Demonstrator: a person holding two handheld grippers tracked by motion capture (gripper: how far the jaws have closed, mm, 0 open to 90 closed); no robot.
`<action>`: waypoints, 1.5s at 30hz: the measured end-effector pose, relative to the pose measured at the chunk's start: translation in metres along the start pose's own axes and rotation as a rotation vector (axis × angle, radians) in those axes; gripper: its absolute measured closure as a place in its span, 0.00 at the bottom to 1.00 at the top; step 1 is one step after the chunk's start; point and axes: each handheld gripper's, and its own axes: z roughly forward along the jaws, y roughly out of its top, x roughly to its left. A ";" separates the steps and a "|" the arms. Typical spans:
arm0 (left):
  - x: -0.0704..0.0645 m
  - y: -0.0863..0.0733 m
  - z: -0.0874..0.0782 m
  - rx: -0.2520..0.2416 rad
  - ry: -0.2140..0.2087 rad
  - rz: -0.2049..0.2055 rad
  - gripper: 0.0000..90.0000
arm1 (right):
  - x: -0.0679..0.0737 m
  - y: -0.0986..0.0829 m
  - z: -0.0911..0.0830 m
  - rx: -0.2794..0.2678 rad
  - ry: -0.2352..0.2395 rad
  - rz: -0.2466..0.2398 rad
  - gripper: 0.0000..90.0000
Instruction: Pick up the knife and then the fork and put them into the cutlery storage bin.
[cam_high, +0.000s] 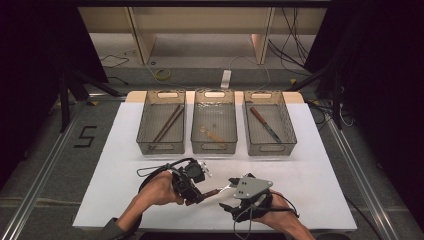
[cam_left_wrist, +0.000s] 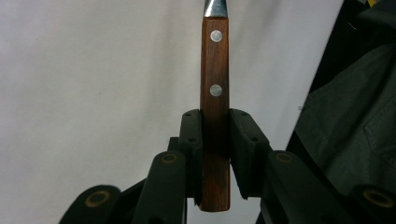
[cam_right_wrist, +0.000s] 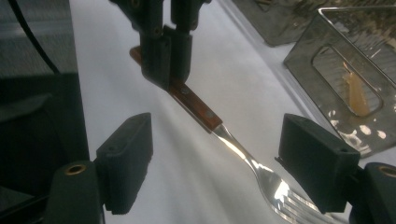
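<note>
A fork with a riveted wooden handle and steel tines hangs just above the white sheet near the front edge. My left gripper is shut on the handle's end, which sits clamped between its black pads. In the right gripper view it comes down from the top onto the handle. My right gripper stands open, its two pads spread wide on either side of the fork's neck and touching nothing.
Three mesh bins stand in a row at the back of the white sheet. The left bin holds chopsticks, the middle bin a small pale utensil, the right bin a knife.
</note>
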 end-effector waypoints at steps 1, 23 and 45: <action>-0.001 0.001 -0.001 0.002 -0.007 0.007 0.84 | 0.002 0.001 0.002 0.012 -0.004 -0.023 0.30; -0.019 0.012 0.000 0.032 -0.049 0.077 0.83 | 0.022 0.002 0.023 0.129 -0.047 -0.320 0.59; -0.020 0.014 0.000 -0.020 -0.071 0.098 0.82 | 0.036 -0.001 0.025 0.208 -0.035 -0.506 0.86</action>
